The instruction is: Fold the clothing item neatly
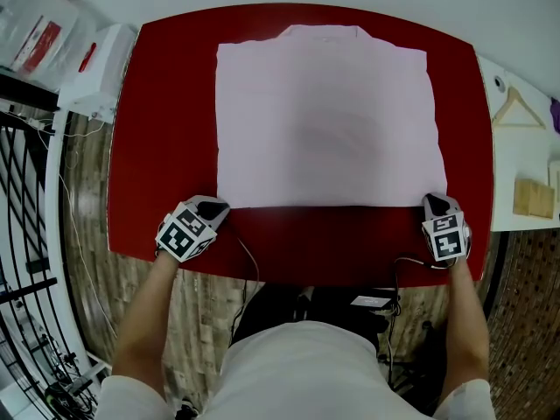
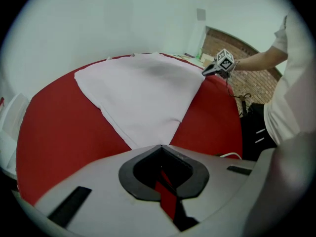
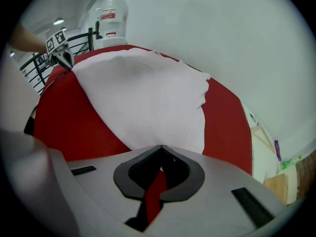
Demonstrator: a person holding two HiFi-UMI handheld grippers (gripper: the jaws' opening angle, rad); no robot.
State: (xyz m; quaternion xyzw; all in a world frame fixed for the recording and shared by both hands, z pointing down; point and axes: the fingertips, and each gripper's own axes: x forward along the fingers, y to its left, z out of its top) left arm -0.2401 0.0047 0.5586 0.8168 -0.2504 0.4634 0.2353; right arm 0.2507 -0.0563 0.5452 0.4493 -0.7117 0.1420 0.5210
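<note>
Grey left gripper (image 1: 219, 208): clenched tight, tips right on the garment's 7 o'clock corner. It looks like a pinch on that hem corner, angled steeply down to catch thin cloth off the table.
Matching right gripper (image 1: 434, 202): clamped too, nose on the 5 o'clock corner. The pair mirror each other so the hem can rise level.
Pink garment (image 1: 324, 121): spread flat mid-table, collar at 12 o'clock, hem at 6 o'clock. The sleeves seem tucked in, so it's a tidy rectangle.
Red table (image 1: 157, 129): bare margin all round the cloth.
Step, I'd judge: near hem about to be carried up toward the collar.
Risk: one corner slipping from its pinch would skew the fold.
Wooden hanger (image 1: 518, 108): off at 3 o'clock, well apart from the cloth.
</note>
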